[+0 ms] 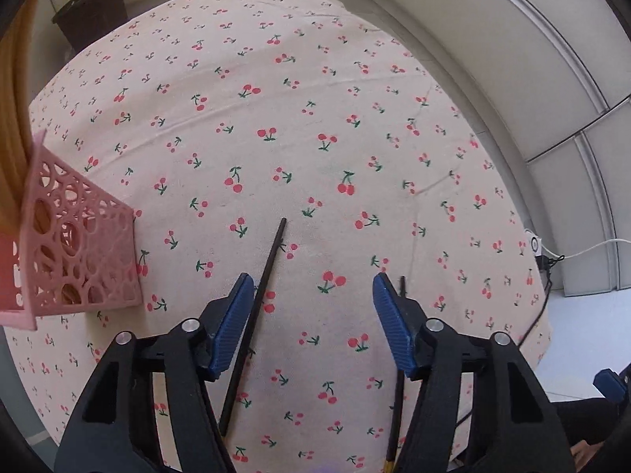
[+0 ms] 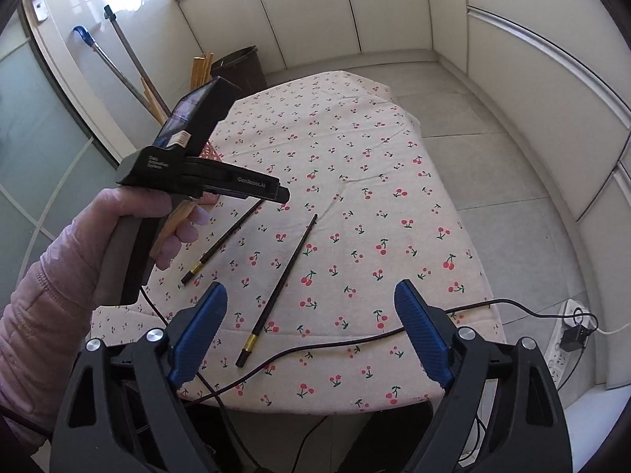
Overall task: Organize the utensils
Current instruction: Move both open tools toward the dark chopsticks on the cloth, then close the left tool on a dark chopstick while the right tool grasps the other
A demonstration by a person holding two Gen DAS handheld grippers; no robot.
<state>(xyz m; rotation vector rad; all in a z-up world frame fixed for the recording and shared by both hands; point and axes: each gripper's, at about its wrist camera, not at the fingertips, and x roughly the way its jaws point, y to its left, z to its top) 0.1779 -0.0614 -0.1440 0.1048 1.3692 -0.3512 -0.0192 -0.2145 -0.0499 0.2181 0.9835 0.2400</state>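
Observation:
Two black chopsticks with gold bands lie on the cherry-print tablecloth point(image 1: 315, 118). In the left wrist view one chopstick point(image 1: 254, 315) runs between the fingers of my left gripper point(image 1: 312, 280), close beside the left pad and untouched by it. The other chopstick point(image 1: 395, 414) is partly hidden behind the right finger. That gripper is open, pointing steeply down. A pink perforated basket point(image 1: 83, 252) with light wooden sticks in it stands at the left. In the right wrist view both chopsticks point(image 2: 280, 287) point(image 2: 223, 242) lie ahead of my open, empty right gripper point(image 2: 311, 285).
A hand point(image 2: 130, 213) in a pink sleeve holds the left tool above the table's left side. A dark cable point(image 2: 355, 343) crosses the near table edge. A dark bin point(image 2: 240, 67) and mop handles point(image 2: 118, 59) stand behind. A power strip point(image 2: 568, 339) lies on the floor.

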